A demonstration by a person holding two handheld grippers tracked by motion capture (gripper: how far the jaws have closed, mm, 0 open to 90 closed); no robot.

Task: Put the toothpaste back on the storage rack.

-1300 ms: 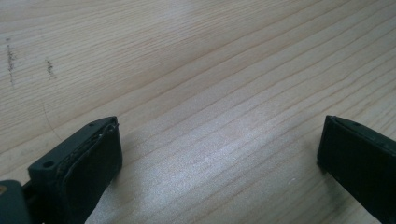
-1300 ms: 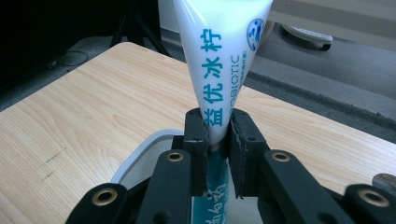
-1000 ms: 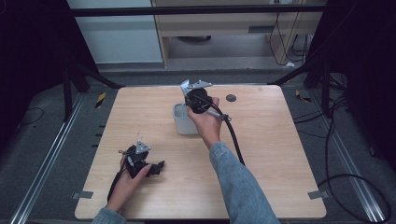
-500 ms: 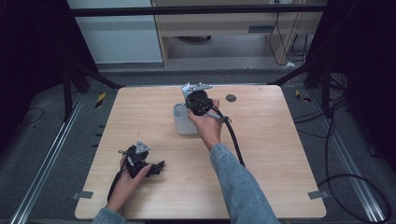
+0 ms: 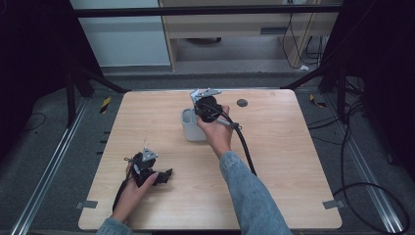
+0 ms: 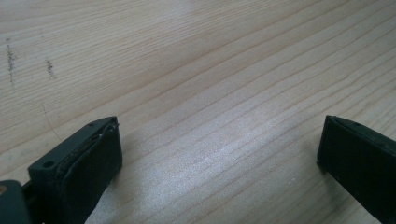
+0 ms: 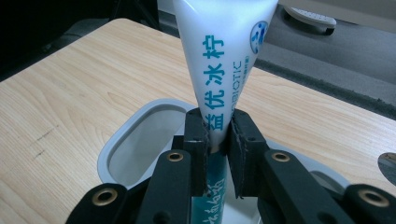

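The right gripper (image 7: 217, 140) is pinching a white tube (image 7: 224, 60) upright, directly above the grey holder (image 7: 140, 135) at the table's (image 5: 293, 161) far middle, probably lining it up to go inside. The left gripper (image 6: 219, 154) is resting near-left, jaws apart and empty, likely keeping clear.

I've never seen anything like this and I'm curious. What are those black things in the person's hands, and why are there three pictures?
A person sits at a wooden table, holding a black grabbing tool in each hand. One picture looks down from above. The other two come from little cameras riding on the tools. The left tool lies open, low over bare wood. The right tool squeezes a white tube with blue writing, just above a grey cup. A small dark disc also lies on the table.
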